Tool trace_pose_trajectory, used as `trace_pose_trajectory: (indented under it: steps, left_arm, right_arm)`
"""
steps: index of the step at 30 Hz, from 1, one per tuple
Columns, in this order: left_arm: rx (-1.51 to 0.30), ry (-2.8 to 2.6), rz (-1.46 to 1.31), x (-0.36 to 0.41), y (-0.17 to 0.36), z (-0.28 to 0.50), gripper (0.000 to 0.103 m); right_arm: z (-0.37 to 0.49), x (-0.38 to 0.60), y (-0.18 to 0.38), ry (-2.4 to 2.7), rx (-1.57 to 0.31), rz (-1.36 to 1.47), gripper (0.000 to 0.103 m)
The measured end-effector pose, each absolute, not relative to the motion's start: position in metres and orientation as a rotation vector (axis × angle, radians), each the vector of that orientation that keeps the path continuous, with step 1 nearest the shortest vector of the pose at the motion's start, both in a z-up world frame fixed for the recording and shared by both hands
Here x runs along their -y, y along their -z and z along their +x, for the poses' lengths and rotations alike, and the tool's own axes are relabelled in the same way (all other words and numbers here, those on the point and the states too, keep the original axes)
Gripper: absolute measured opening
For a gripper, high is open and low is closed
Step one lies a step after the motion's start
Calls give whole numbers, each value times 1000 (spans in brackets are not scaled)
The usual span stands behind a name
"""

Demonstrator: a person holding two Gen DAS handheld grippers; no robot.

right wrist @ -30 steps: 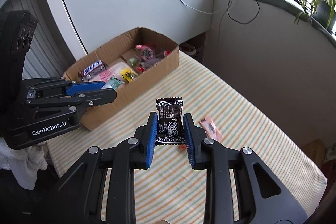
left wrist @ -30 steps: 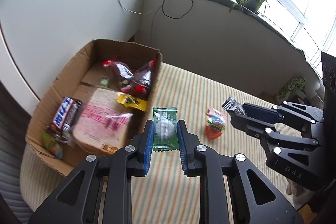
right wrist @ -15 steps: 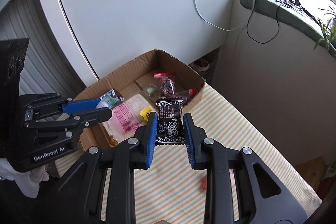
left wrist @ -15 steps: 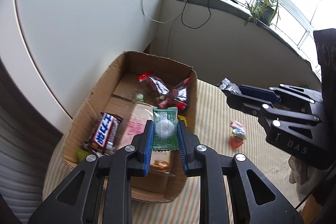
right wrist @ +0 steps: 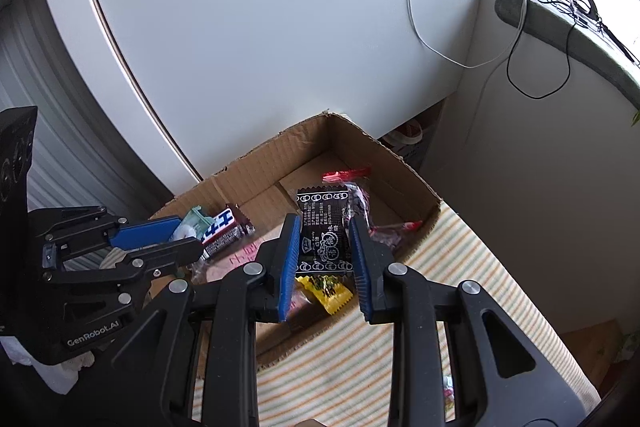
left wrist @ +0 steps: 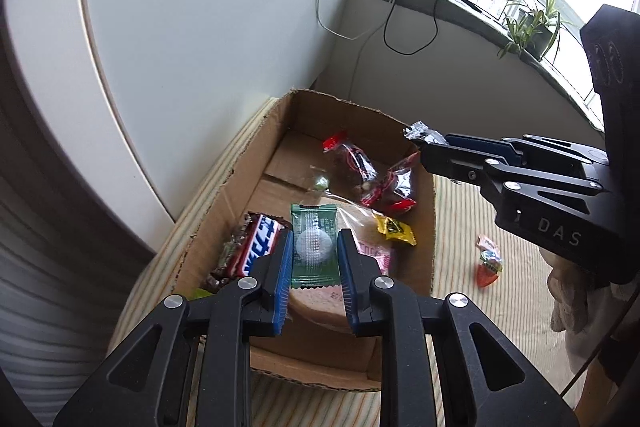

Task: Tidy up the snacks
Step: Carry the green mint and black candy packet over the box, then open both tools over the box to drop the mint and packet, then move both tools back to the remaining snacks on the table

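Observation:
My left gripper (left wrist: 314, 251) is shut on a green snack packet (left wrist: 314, 245) and holds it above the near part of the open cardboard box (left wrist: 280, 119). My right gripper (right wrist: 325, 239) is shut on a black snack packet (right wrist: 323, 231) and holds it above the same box (right wrist: 256, 159). The box holds a Snickers bar (left wrist: 256, 243), a pink-printed bread pack (left wrist: 374, 251), a yellow sweet (left wrist: 394, 229) and red-ended clear packets (left wrist: 352, 163). The right gripper shows in the left wrist view (left wrist: 430, 143), the left gripper in the right wrist view (right wrist: 180, 237).
The box stands on a striped cloth (left wrist: 460, 267) beside a white curved wall panel (left wrist: 200, 27). Two small sweets, one orange (left wrist: 488, 271), lie on the cloth right of the box. A windowsill with cables and a plant (left wrist: 532, 23) runs along the back right.
Both grippers have moved left, from above the cloth to above the box, each still holding its packet. The box now fills the middle of both views.

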State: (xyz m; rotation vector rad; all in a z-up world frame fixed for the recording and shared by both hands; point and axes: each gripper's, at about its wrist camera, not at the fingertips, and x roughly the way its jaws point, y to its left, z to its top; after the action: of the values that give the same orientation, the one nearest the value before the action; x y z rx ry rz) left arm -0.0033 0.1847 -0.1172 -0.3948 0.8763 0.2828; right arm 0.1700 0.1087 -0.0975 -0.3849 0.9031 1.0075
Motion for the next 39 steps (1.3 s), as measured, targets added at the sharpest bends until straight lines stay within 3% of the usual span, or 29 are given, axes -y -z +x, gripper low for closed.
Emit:
trace_pose_trajectory:
  steps: [11, 13, 15, 17, 39]
  left_arm:
    - [-880, -294, -420, -197, 118, -7, 21]
    - [-881, -294, -414, -198, 117, -8, 21]
    - [-878, -296, -404, -197, 116, -8, 21]
    - [-875, -296, -400, -196, 115, -8, 21]
    - [-853, -279, -416, -197, 106, -14, 25]
  right_arm:
    - [176, -129, 102, -1021, -964, -331, 27]
    - [176, -130, 101, -1015, -966, -333, 36]
    - [175, -128, 98, -1008, -953, -330, 51]
    - [175, -125, 95, -1005, -943, -320, 54]
    - [213, -10, 96, -777, -989, -196, 54]
